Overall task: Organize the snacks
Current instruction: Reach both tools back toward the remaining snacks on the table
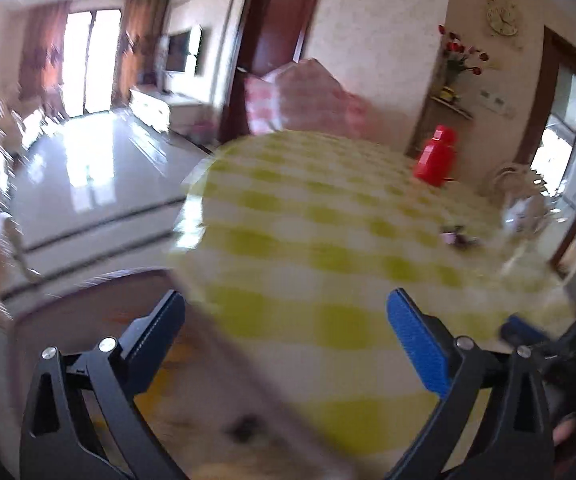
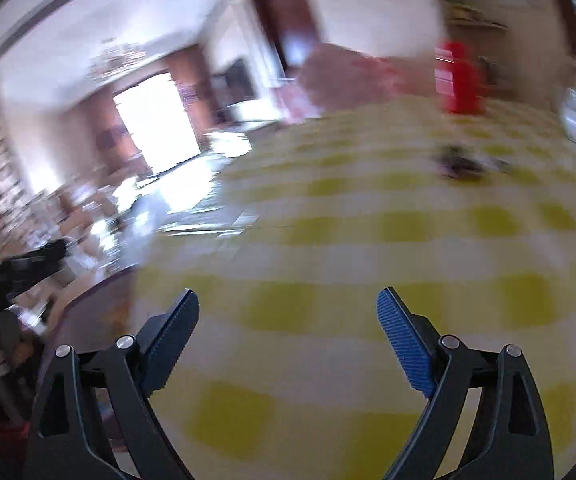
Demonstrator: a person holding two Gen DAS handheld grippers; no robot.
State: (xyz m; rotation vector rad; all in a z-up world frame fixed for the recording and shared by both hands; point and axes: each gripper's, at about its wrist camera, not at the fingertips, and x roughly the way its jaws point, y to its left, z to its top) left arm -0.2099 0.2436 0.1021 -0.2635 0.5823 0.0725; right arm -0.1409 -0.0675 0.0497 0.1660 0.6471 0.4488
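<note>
Both views are motion-blurred. A table with a yellow-and-white checked cloth [image 1: 327,216] fills the middle; it also shows in the right wrist view [image 2: 407,240]. A small dark snack item [image 1: 457,238] lies far right on the cloth, and it shows in the right wrist view [image 2: 461,164] too. My left gripper [image 1: 286,312] is open and empty over the table's near left edge. My right gripper [image 2: 288,308] is open and empty above the cloth. The right gripper's blue tip [image 1: 521,326] shows at the left view's right edge.
A red container [image 1: 435,156] stands at the table's far side, also in the right wrist view [image 2: 459,78]. A pink checked chair cover [image 1: 303,96] is behind the table. A clear glass dish [image 1: 523,208] sits at the right. Glossy floor [image 1: 100,184] lies left.
</note>
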